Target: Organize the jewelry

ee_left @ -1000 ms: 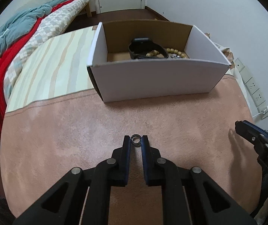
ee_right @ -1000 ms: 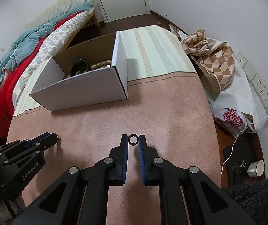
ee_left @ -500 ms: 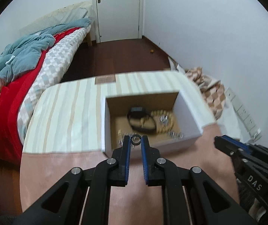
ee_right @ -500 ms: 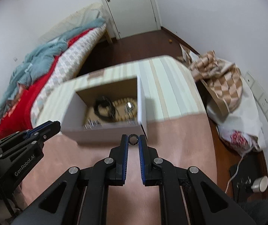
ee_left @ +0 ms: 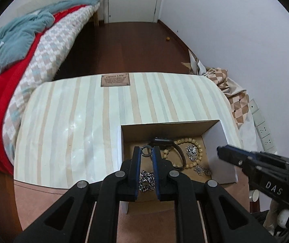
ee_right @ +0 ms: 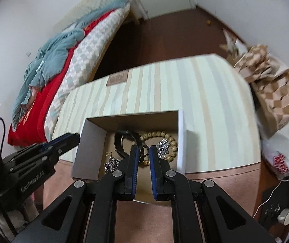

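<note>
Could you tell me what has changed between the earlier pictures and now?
Both tools, the left tool and the right tool, travelled from over the pink cloth to above the open box. Each stays shut on its small ring, left ring and right ring. The beaded bracelet inside lies as before.

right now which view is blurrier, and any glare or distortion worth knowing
Right wrist view: motion-smeared bed and striped mat; gripper sharp. Left wrist view: crisper, glare patch on the mat. Both: fisheye bending, dark corners.
</note>
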`<state>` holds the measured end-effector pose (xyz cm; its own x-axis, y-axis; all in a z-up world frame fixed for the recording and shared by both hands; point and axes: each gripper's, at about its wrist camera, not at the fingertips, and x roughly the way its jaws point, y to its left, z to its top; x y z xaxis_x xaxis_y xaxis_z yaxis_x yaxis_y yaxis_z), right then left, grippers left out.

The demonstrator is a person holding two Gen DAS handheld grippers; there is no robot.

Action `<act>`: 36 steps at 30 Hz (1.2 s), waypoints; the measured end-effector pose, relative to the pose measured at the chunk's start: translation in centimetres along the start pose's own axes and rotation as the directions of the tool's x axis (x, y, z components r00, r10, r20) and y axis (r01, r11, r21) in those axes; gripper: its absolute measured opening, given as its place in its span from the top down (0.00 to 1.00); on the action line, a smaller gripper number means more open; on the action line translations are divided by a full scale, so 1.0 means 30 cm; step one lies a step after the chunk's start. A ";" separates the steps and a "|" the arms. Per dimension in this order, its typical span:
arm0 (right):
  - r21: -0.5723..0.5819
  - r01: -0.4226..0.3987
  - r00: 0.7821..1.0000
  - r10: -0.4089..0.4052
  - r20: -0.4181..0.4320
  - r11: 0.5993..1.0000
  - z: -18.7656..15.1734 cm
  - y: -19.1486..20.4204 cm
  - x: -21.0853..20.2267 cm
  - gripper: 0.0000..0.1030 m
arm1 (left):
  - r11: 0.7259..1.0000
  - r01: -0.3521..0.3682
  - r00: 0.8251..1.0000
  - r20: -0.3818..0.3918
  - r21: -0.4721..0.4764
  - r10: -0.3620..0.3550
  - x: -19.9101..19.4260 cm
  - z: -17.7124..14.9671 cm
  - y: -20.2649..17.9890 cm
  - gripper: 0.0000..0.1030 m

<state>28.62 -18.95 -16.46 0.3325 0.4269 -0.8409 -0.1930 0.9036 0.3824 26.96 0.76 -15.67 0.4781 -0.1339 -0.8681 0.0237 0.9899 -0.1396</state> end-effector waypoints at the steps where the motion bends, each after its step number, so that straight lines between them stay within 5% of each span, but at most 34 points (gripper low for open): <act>1: 0.005 -0.011 1.000 0.012 -0.019 1.000 0.001 -0.005 0.016 0.89 | 1.000 0.003 1.000 -0.010 -0.005 -0.003 0.007 0.005 0.003 0.90; 4: 0.039 -0.070 0.993 0.073 -0.096 0.997 0.002 -0.019 0.063 0.89 | 1.000 -0.003 1.000 -0.025 -0.030 0.002 0.016 0.019 0.011 0.88; 10: 0.093 -0.082 0.989 0.093 -0.111 0.992 -0.009 -0.034 0.080 0.87 | 0.997 -0.039 0.999 -0.020 -0.068 0.038 -0.002 0.043 0.027 0.85; 14: 0.112 -0.090 0.992 0.099 -0.081 0.990 -0.007 -0.038 0.046 0.78 | 0.993 -0.082 0.996 0.009 -0.088 0.083 -0.039 0.039 0.053 0.32; 19: 0.101 -0.056 0.998 0.059 -0.024 0.993 -0.015 -0.041 -0.047 0.70 | 0.988 -0.115 0.992 0.038 -0.105 0.119 -0.084 0.004 0.077 0.24; 21: 0.073 0.021 1.000 -0.021 -0.003 0.997 -0.021 -0.026 -0.086 0.45 | 0.985 -0.140 0.989 0.040 -0.100 0.144 -0.094 -0.016 0.079 0.01; 23: 0.032 0.124 0.992 -0.124 0.002 0.992 -0.027 -0.008 -0.110 0.14 | 0.983 -0.166 0.985 0.040 -0.082 0.170 -0.102 -0.039 0.074 0.01; 24: 0.002 0.193 0.981 -0.193 0.002 0.981 -0.037 0.010 -0.120 0.07 | 0.982 -0.177 0.983 0.034 -0.069 0.180 -0.104 -0.050 0.068 0.01; 28: -0.063 0.339 0.940 -0.341 -0.017 0.939 -0.076 0.053 -0.136 0.03 | 0.979 -0.198 0.980 0.010 -0.055 0.199 -0.119 -0.096 0.060 0.01; 36: -0.042 0.373 0.927 -0.374 -0.008 0.927 -0.168 0.090 -0.253 0.00 | 0.975 -0.215 0.975 0.034 -0.061 0.218 -0.265 -0.148 0.032 0.01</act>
<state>20.91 -19.93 -10.99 0.3732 0.0576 -0.9260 -0.0934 0.9953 0.0243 19.28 2.59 -11.02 0.5016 0.0865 -0.8607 -0.1334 0.9908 0.0219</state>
